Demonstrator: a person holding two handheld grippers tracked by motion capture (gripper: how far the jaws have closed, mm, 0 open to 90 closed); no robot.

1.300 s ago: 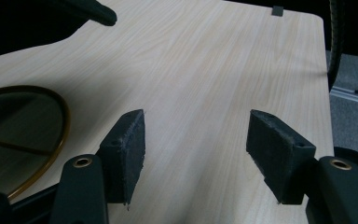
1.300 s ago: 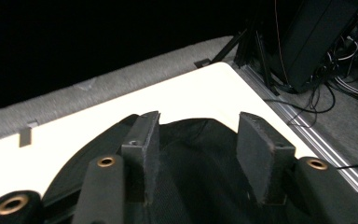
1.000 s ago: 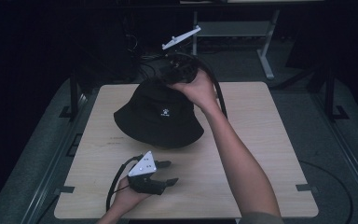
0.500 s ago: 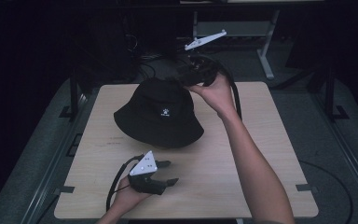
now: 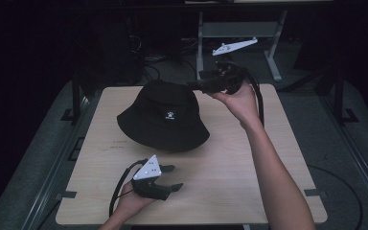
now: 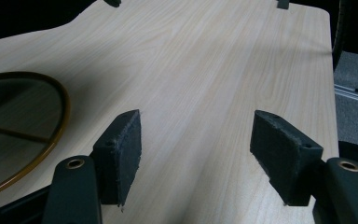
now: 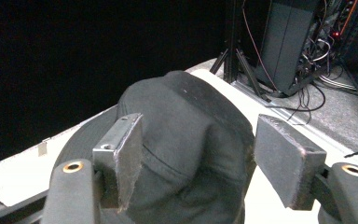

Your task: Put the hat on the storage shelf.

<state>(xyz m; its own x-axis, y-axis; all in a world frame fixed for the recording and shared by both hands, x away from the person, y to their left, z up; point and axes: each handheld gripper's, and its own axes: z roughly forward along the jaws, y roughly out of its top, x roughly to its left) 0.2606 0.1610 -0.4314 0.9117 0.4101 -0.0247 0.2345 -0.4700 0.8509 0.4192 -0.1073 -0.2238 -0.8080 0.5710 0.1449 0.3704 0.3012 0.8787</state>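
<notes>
We see a pale wooden surface carrying a black bucket hat at its middle, crown up, small white logo facing near. Our right claw hovers at the hat's far right, jaws apart, crown between them. Our left claw rests near-left, jaws apart over bare wood.

light wood-grain rectangular table, black fabric bucket hat with small white logo sitting on it, toward the far-left side
</notes>
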